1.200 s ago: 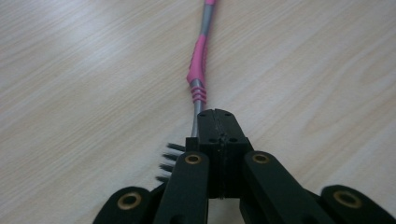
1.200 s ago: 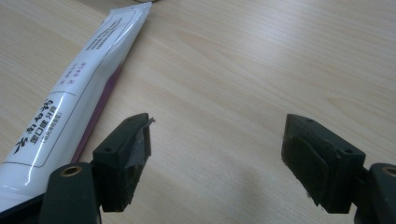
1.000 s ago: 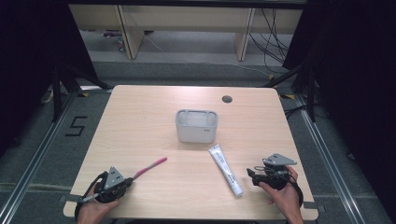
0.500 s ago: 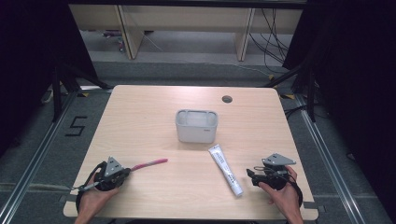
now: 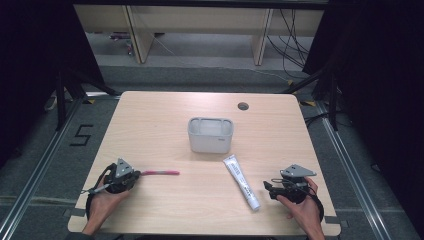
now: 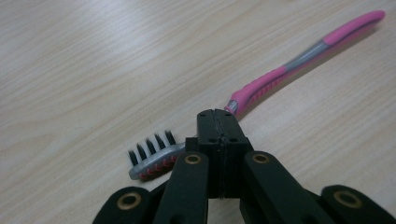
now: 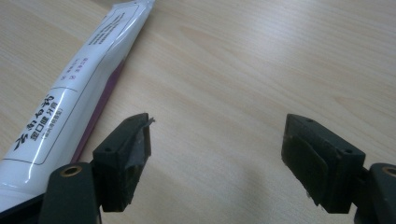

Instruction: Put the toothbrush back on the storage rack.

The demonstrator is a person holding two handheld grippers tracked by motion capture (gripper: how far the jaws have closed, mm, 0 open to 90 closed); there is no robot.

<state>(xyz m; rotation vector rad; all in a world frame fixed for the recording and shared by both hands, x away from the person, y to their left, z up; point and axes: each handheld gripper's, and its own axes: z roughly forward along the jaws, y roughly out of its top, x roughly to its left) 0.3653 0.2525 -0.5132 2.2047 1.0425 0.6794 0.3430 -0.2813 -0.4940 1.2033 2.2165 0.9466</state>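
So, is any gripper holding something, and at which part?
The left gripper is shut on the toothbrush at its neck, between bristles and pink handle. The right gripper is open, holding nothing.

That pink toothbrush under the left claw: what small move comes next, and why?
Probably a gentle lift. The left claw is shut on the pink toothbrush at its neck, and the brush lies flat on the table. The white cup farther back looks a likely goal.

High view overhead, facing forward; 2 tong cameras close, perhaps near-level, sharing table (image 5: 165, 125).
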